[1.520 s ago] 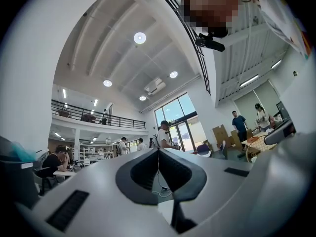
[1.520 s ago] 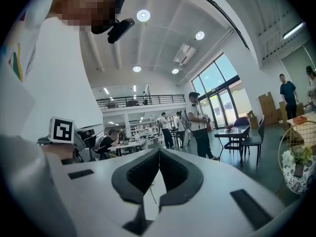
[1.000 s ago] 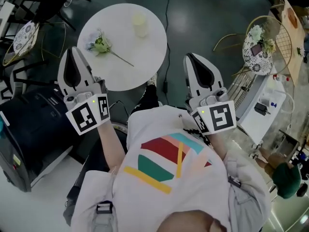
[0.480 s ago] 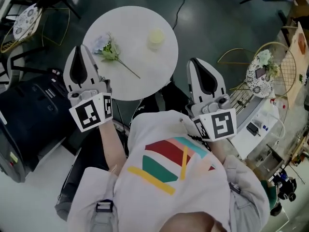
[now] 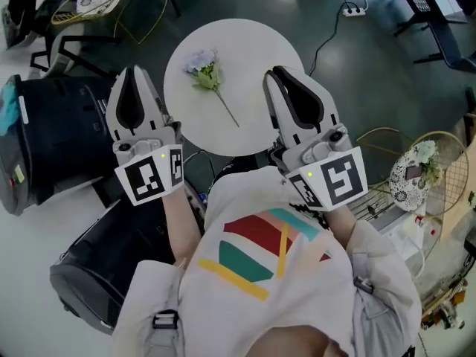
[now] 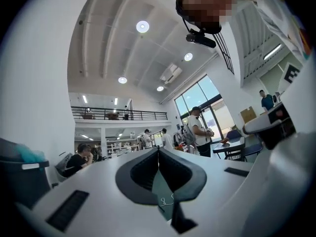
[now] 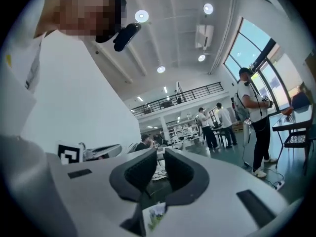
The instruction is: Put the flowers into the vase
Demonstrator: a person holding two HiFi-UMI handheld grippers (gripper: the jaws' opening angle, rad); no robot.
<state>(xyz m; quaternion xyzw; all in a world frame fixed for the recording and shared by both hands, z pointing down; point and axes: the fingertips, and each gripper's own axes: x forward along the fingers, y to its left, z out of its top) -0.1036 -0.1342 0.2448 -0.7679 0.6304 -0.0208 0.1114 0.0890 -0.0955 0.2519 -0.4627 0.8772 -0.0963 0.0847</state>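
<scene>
Flower (image 5: 210,80) flat on counter (image 5: 256,47), axis diagonal: bloom far-left, stem near-right. L gripper (image 5: 134,71), R gripper (image 5: 272,74): fingers clenched, empty.

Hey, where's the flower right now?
In the head view the flower lies on the round white table, left of its centre, blossom pointing away from the person, between the left gripper and right gripper, touched by neither.

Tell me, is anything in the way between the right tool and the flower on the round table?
Nothing visible is. The flower lies alone on the white table. The right tool hovers just to its right, with only bare tabletop between them. The vase does not show in the head view.
</scene>
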